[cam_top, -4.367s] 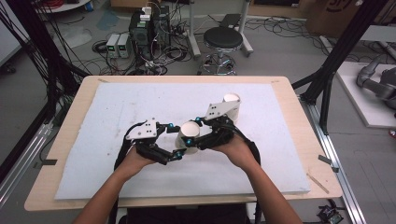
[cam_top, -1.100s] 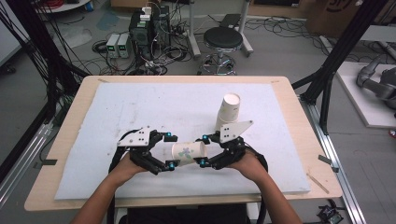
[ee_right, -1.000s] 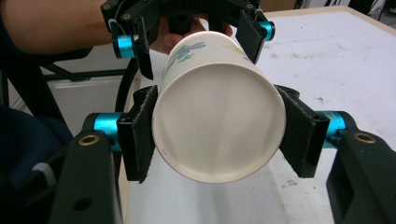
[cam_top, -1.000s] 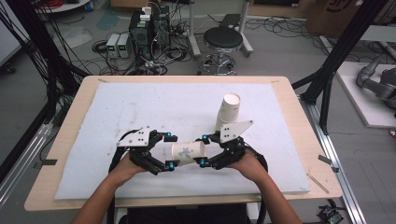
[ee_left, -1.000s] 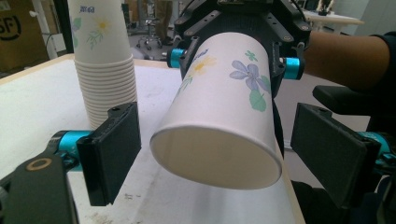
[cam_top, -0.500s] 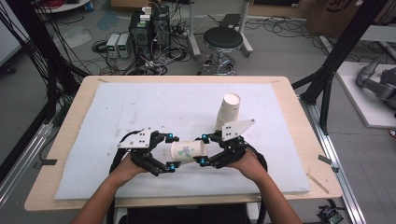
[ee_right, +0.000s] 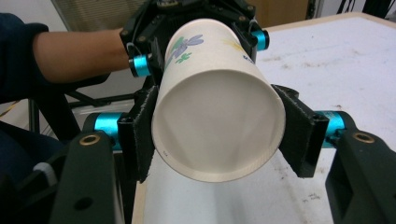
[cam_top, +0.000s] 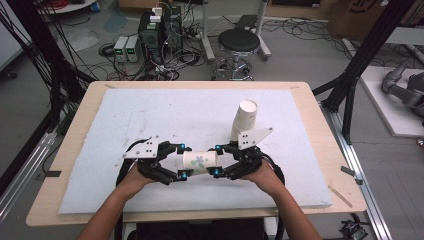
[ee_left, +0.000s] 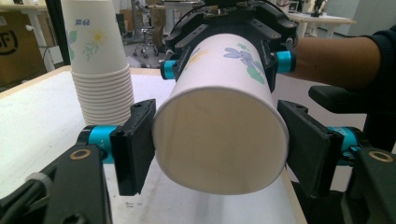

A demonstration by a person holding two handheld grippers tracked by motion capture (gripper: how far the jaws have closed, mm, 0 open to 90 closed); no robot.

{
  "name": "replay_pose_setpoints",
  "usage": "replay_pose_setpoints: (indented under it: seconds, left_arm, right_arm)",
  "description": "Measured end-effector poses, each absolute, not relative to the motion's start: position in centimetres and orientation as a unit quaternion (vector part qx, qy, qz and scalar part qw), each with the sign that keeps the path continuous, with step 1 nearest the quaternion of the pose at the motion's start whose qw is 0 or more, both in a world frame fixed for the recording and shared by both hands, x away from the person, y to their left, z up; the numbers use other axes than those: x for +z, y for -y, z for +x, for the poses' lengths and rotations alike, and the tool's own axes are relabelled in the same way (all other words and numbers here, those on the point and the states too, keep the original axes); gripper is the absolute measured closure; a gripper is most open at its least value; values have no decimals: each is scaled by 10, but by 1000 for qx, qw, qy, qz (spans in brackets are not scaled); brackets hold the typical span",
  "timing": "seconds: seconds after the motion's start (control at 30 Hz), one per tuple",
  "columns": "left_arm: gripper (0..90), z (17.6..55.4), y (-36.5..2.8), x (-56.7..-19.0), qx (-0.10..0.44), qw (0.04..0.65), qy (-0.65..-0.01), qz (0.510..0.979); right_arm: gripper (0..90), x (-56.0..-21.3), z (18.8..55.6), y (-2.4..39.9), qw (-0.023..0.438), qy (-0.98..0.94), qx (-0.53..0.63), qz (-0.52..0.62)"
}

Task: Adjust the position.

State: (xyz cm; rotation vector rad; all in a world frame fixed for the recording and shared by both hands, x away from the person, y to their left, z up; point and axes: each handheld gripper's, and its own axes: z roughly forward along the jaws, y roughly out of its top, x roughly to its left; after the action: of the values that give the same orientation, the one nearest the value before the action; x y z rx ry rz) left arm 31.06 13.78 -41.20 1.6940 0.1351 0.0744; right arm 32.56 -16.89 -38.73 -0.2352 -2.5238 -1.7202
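Foam sheet, pale and lightly stained, covers the wooden table; beyond the far edge the grey floor holds a black stool, electronic boxes and tangled cables. A stack of paper cups stands right of centre. Near the front edge, the paper cup lies on its side, lifted between both tools. The right gripper clamps one end, and the left gripper, whose jaws have just been closing, now presses its pads against the other end. Compared with a second ago, the left jaws stood wide around the cup; four seconds back, both hands worked farther in, beside the stack.
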Motion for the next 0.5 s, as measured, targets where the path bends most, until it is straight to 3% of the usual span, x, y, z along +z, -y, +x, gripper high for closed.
replay_pose_setpoints:
  seconds: [0.17, 0.27, 0.5]
  left_arm:
    - [348, 311, -138, -409, 29, 654, -62, 753]
    - [353, 310, -139, -405, 27, 649, -61, 758]
    - [355, 312, -140, -393, 27, 614, -62, 786]
  right_arm:
    - [361, -386, 324, 168, 40, 826, -556, -82]
    - [200, -383, 323, 167, 22, 831, -547, -102]
    - [200, -370, 320, 169, -5, 842, -531, -100]
